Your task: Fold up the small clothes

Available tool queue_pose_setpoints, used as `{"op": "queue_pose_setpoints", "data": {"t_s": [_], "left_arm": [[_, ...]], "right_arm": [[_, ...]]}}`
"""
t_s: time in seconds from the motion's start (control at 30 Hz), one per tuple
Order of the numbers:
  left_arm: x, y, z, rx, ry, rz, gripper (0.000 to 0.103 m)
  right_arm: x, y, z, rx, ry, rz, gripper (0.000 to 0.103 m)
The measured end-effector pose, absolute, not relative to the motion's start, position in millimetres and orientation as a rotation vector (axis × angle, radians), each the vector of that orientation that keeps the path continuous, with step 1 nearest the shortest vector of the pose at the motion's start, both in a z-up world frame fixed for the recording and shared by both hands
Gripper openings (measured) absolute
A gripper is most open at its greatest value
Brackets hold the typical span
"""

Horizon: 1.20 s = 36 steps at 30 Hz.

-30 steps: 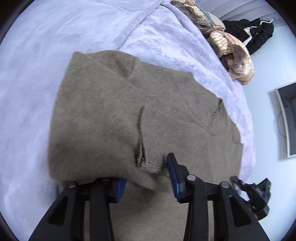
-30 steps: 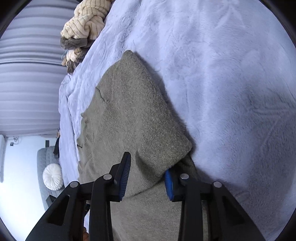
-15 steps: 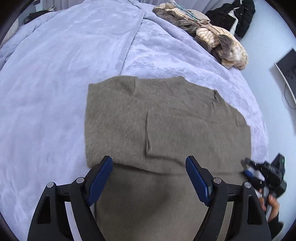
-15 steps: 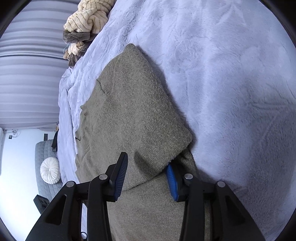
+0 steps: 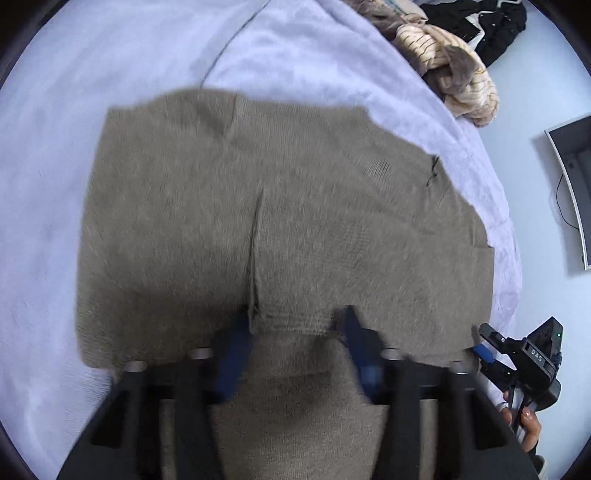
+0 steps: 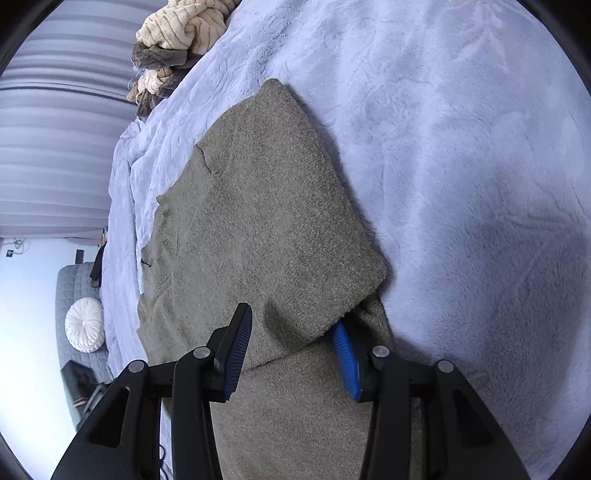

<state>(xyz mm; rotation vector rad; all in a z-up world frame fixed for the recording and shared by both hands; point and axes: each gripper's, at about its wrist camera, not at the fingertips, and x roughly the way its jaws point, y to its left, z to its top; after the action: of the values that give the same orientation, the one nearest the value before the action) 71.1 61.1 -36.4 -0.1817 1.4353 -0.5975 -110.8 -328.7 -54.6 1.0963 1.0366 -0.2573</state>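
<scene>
Olive sweater folded flat on bed, near its right edge. Left tongs parted around folded hem, not gripping. Right tongs parted around sweater corner.

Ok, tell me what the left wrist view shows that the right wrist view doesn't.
Only the left wrist view: the right gripper at the sweater's edge, a wall monitor and black clothing. Only the right wrist view: a white round cushion and grey curtains. Both: the olive sweater on the lilac blanket, and the striped clothes pile.
</scene>
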Motion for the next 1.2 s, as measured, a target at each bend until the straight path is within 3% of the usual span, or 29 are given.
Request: {"op": "queue_pose_setpoints", "data": {"t_s": [0.03,0.23,0.4,0.43,0.47,0.5,0.53,0.57,0.77,0.83,1.03,1.2], "left_arm": [[70.1,64.3,-37.4,-0.195,1.429,-0.599,0.030],[74.1,74.6,-33.0,-0.262,1.411,-0.627,0.029],[76.0,59.1,-30.6,-0.269,1.389,-0.641,0.029],[73.5,56.8,-28.8,-0.253,1.366,-0.632,0.010],[72.1,57.1,-28.2,-0.235,1.363,-0.629,0.007],[70.2,57.9,-27.3,-0.225,1.359,-0.617,0.007],[68.3,59.9,-26.5,-0.224,1.352,-0.613,0.007],[66.5,63.2,-26.6,-0.219,1.350,-0.608,0.007],[56.5,76.8,-42.4,-0.216,1.367,-0.584,0.007],[54.8,75.7,-42.2,-0.210,1.362,-0.573,0.008],[47.5,88.6,-19.3,-0.147,1.329,-0.535,0.008],[46.9,92.4,11.5,-0.101,1.264,-0.555,0.008]], "right_arm": [[-111.9,-328.7,-49.2,1.062,1.048,-0.264,0.049],[-111.4,-338.1,-4.2,0.803,0.990,-0.286,0.060],[-82.1,-377.8,-22.7,0.900,0.987,-0.299,0.061],[-74.8,-385.4,-33.5,0.942,1.000,-0.285,0.061],[-68.6,-391.1,-47.3,0.992,1.032,-0.279,0.060],[-64.4,-394.9,-59.4,1.038,1.074,-0.294,0.055],[-62.9,-393.2,-62.5,1.055,1.082,-0.279,0.022],[-59.4,-387.9,-57.3,1.027,1.084,-0.243,0.010],[-44.5,-347.6,-16.0,0.553,1.119,-0.201,0.010],[-43.2,-356.7,-31.5,0.532,1.164,-0.259,0.011],[-70.2,-376.1,-35.8,0.677,1.129,-0.372,0.035],[-93.2,-356.4,-5.2,0.623,1.096,-0.382,0.036]]}}
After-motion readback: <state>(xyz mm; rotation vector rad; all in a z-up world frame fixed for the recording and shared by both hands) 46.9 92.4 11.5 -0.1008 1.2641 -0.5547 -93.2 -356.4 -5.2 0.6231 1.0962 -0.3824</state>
